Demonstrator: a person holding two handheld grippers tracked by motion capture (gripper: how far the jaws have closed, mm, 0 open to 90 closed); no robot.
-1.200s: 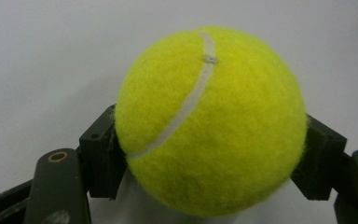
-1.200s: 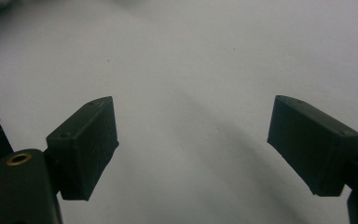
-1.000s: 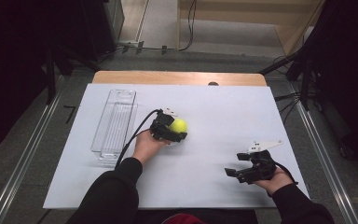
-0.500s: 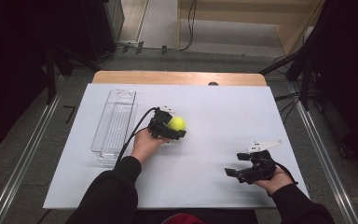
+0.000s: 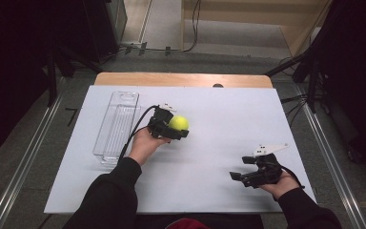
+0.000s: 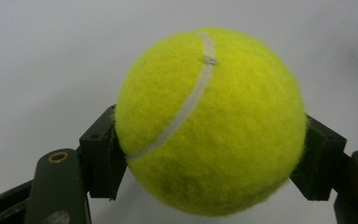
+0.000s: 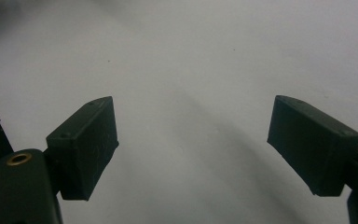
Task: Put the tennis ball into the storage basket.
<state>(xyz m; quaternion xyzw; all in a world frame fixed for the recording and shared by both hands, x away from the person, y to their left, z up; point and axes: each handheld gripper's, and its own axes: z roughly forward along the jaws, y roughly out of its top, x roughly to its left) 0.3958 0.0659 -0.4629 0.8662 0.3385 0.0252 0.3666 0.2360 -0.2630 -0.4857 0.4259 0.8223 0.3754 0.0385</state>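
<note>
Yellow-green tennis ball (image 5: 178, 123) clamped between the black pads of the left tongs (image 5: 173, 129) — near the middle of the white worktop (image 5: 228, 119), just right of a clear plastic tray (image 5: 116, 125). Seen close in the left gripper view: felt ball (image 6: 209, 121) with its pale curved seam facing the camera, one pad pressed against each flank, plain white surface behind. Left hand (image 5: 143, 145) under the tool, dark sleeve (image 5: 109, 195) running off the bottom edge, black cable (image 5: 134, 136) looping back along the tray's side. Right tongs (image 5: 238, 171) well apart from the ball, low at the near right of the worktop — jaws spread wide, nothing between the pads (image 7: 86, 147), only bare white sheet beyond them in the right gripper view.
</note>
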